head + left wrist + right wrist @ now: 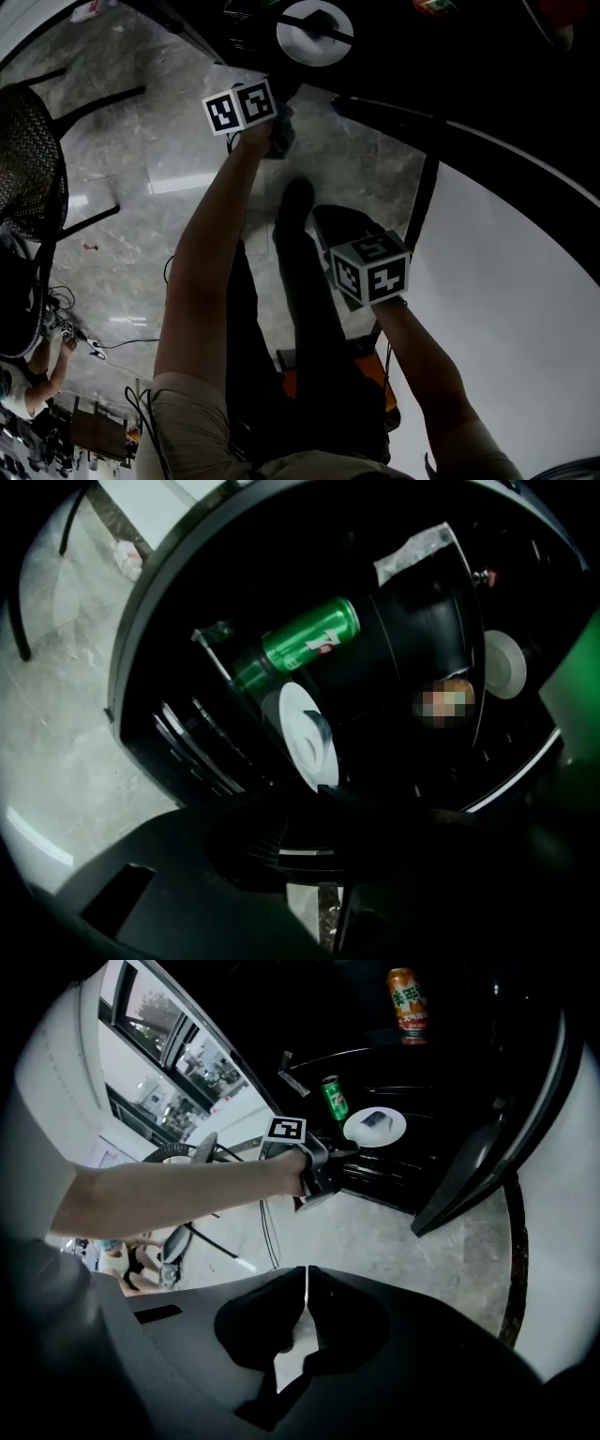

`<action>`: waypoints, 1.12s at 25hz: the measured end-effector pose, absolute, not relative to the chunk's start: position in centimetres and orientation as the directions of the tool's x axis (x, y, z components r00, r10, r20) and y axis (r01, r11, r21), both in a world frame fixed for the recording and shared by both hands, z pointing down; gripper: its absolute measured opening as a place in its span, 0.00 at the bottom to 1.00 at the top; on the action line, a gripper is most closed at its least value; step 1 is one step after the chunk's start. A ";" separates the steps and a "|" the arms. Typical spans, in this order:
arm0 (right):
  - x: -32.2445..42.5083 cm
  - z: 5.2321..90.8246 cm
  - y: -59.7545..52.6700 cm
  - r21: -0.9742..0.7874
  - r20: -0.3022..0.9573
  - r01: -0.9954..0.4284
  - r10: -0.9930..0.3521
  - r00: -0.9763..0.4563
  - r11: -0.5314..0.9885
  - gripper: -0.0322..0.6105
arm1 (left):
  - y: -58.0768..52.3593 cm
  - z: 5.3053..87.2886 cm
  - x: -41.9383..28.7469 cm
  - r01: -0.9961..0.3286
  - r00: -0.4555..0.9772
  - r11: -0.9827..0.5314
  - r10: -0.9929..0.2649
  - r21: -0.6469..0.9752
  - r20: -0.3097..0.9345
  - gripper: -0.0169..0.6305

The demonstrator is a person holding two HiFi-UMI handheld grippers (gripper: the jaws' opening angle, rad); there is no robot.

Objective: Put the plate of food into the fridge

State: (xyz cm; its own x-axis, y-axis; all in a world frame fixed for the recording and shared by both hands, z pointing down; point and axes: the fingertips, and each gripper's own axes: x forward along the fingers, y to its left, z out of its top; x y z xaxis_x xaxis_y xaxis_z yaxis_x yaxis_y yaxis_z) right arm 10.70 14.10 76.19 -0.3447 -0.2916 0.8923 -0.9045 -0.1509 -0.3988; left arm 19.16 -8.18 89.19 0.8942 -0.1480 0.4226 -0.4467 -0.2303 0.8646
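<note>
A white plate (298,742) with a small dark piece of food lies on a shelf inside the open black fridge (187,733). The same plate (389,1132) shows in the right gripper view and at the top of the head view, plate (302,49). My left gripper (323,803) reaches into the fridge. Its jaws stand slightly apart with the plate's near rim right at their tips. From the side, the left gripper (323,1168) points at that rim. My right gripper (305,1283) hangs lower over the floor, shut and empty, its marker cube (370,267) beside the person's legs.
A green can (305,644) lies behind the plate, and an orange can (406,997) stands on a higher shelf. A white cup (502,663) sits deeper in. The fridge door (478,1162) hangs open at the right. A mesh chair (28,159) and floor cables (103,347) are at the left.
</note>
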 end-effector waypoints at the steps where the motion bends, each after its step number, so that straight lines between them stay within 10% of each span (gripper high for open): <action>1: 11.0 76.4 14.1 -0.390 0.898 -0.906 -0.285 -0.334 -0.166 0.09 | -8.3 89.1 19.5 -0.445 0.895 -0.239 -0.146 0.863 0.421 0.15; 28: 10.7 77.2 12.7 -0.307 0.939 -0.936 -0.219 -0.267 -0.175 0.09 | -10.8 88.3 20.6 -0.529 0.848 -0.301 -0.181 0.793 0.497 0.15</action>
State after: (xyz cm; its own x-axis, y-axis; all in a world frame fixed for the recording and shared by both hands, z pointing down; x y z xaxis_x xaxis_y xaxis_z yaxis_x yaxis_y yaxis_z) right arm 10.71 12.66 77.25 -0.2670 -0.2187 0.9385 -0.9356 -0.1746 -0.3069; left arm 20.55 -10.78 88.33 0.8483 -0.1812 0.4975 -0.5294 -0.3009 0.7932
